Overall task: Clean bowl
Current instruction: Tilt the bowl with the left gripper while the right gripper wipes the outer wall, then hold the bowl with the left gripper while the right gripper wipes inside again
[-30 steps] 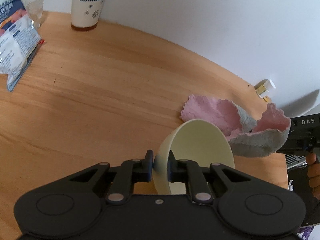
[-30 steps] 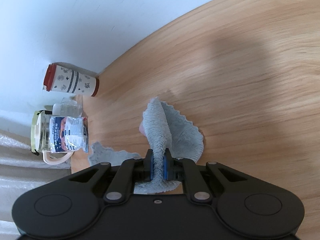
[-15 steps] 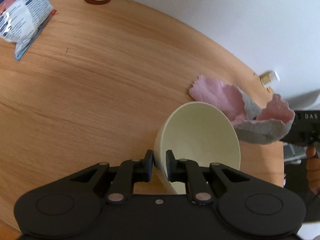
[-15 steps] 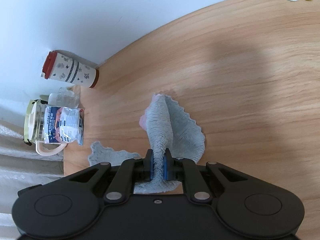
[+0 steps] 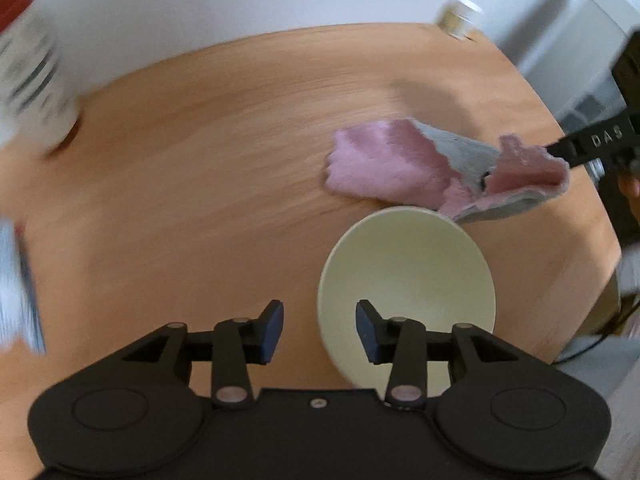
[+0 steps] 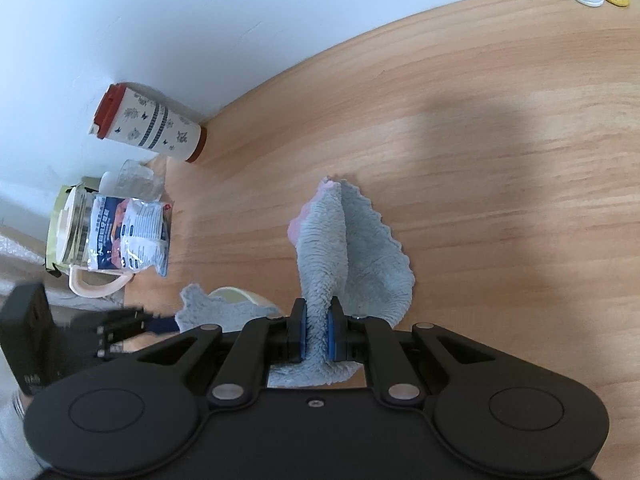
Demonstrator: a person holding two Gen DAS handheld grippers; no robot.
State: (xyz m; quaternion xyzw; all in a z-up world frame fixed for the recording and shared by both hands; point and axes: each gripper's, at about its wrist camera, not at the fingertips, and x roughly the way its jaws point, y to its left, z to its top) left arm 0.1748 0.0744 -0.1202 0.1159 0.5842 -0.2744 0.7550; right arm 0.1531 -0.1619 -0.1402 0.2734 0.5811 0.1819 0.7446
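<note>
The left gripper (image 5: 319, 327) was opening, letting go of the hard, slippery-looking bowl (image 5: 408, 292) rim; the right gripper (image 6: 316, 334) pinched the soft cloth (image 6: 352, 248) near the table (image 6: 500, 168) edge.

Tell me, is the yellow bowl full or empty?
Empty. The left wrist view looks straight into the bowl, and its pale inside is bare all the way to the bottom.
</note>
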